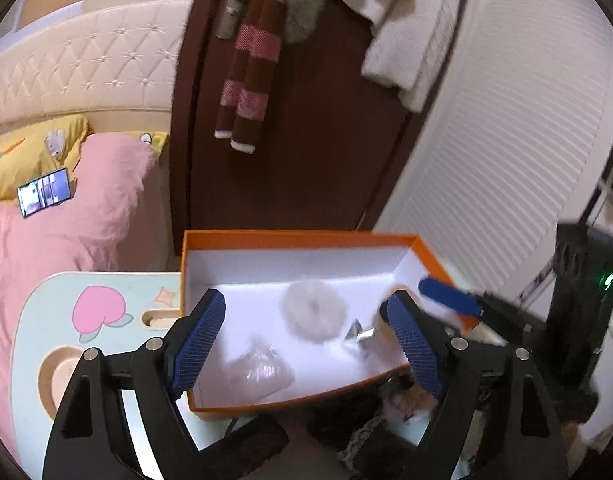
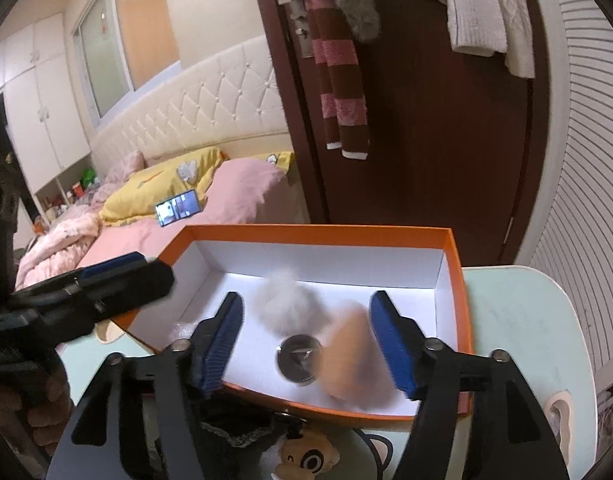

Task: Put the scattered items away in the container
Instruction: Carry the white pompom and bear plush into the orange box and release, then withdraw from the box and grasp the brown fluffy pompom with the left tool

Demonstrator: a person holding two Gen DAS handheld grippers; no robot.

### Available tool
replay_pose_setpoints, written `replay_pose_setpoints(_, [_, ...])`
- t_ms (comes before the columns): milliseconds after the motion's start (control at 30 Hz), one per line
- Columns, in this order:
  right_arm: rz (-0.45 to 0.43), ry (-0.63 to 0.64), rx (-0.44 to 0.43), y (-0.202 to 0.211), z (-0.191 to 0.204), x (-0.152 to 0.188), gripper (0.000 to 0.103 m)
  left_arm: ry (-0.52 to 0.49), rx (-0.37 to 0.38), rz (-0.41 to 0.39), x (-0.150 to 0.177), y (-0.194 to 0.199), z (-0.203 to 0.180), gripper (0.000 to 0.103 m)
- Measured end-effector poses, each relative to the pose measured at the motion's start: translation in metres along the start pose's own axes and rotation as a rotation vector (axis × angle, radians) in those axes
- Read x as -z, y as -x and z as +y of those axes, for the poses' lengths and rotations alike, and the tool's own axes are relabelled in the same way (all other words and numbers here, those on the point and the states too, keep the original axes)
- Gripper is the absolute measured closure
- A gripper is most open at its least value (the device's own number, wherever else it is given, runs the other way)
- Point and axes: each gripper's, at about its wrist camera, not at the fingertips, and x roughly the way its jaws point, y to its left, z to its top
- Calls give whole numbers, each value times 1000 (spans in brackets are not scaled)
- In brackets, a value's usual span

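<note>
Both claws, left [image 1: 312,336] and right [image 2: 306,344], gaping above orange box [image 2: 456,280]; blurred, probably empty.

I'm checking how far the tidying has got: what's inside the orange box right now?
Inside the orange box: a grey fluffy scrunchie, a clear plastic packet, a shiny round metal item and a blurred tan object. The gripper fingers hide some of the floor.

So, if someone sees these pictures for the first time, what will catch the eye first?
Probably the orange box on the pale table, white inside, with a grey fluffy ball and a blurred tan object in it. The right gripper hangs open above it. Behind, a striped scarf hangs on the dark door.
</note>
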Motion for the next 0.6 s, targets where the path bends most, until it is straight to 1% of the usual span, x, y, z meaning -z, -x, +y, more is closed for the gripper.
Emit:
replay_pose_setpoints(33, [-8,-2,11,1,1,1,25,9,-1,-3,0,2,1,19])
replay_pose_setpoints(100, [-18,-2,9,4,2,2,25,9,-11,1,0,3,1,19])
replay_pose_setpoints(233, [-9,-5,9,6,3,5,24,-4,-34,-2,1,7,1,19])
replay_pose_setpoints(433, [-30,-19,0,17,4,6,24,34,4,-5,5,24,6,19])
replay_pose_setpoints(600, [-48,-11,1,34,10,12,24,33,-24,-10,14,45,9,19])
